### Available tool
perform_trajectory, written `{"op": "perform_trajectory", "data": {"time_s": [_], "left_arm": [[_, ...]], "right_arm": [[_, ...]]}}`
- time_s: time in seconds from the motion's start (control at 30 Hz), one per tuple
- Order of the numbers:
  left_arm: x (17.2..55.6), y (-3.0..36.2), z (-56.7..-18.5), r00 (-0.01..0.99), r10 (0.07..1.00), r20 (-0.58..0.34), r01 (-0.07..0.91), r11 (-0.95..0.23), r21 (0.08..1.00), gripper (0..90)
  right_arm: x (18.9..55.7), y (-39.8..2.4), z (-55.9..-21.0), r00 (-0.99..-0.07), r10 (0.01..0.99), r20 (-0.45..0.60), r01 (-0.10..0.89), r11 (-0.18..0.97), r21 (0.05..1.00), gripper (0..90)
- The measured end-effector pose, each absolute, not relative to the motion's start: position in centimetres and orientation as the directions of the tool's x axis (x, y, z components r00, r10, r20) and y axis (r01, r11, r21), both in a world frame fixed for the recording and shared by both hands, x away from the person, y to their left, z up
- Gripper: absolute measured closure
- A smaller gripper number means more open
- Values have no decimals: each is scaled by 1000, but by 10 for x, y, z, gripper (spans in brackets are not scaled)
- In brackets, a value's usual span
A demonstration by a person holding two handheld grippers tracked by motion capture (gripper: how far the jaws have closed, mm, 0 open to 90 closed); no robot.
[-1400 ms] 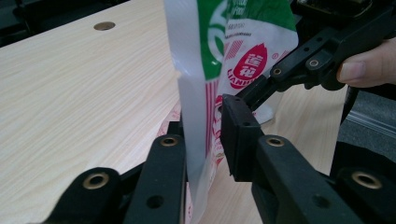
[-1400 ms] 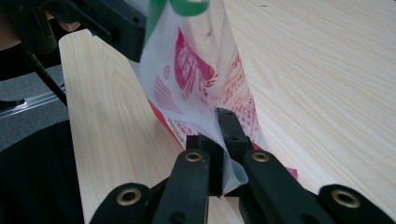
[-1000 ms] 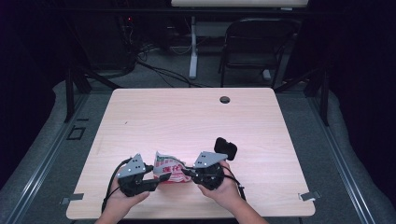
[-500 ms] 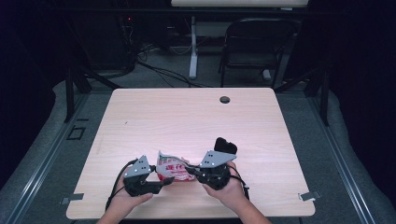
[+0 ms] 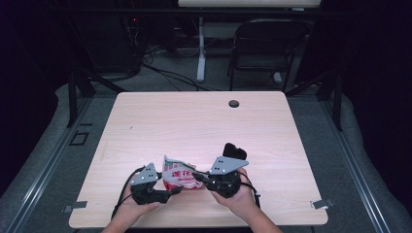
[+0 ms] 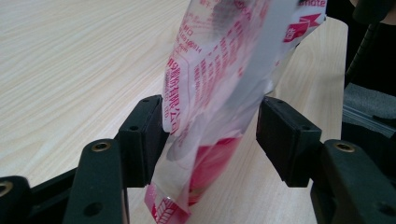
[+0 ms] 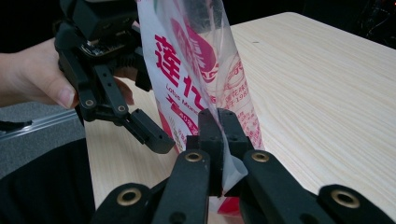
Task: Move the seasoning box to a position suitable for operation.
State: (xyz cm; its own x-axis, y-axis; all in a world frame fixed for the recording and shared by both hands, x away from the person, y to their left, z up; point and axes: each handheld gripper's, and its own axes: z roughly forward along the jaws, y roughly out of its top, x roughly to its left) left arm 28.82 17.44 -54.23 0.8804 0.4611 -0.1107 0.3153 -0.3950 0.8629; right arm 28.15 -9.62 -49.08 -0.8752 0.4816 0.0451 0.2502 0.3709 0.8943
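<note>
Pale wooden bench (image 5: 194, 121), lower centre of frame: red-and-white printed plastic packet (image 5: 179, 175) pinched in right claw (image 7: 219, 140). Left claw (image 6: 210, 135), jaws just opening, stands wide around the packet's other end.

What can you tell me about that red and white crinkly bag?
The thin, see-through plastic bag with red and white print looks flat and crinkly, with red characters and small red text. It stands on edge above the pale wooden table, near the front edge. The right tool pinches one edge shut. The left tool has just been opening; the bag hangs between its black pads, brushing one, with a gap at the other.
</note>
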Motion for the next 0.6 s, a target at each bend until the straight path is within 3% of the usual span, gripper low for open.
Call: {"op": "perform_trajectory", "data": {"time_s": [0.6], "left_arm": [[293,172,-558,882,442,-162,350,-387,853,361]], "right_arm": [[279,-99,-484,-885,462,55,237,346,908,900]]}}
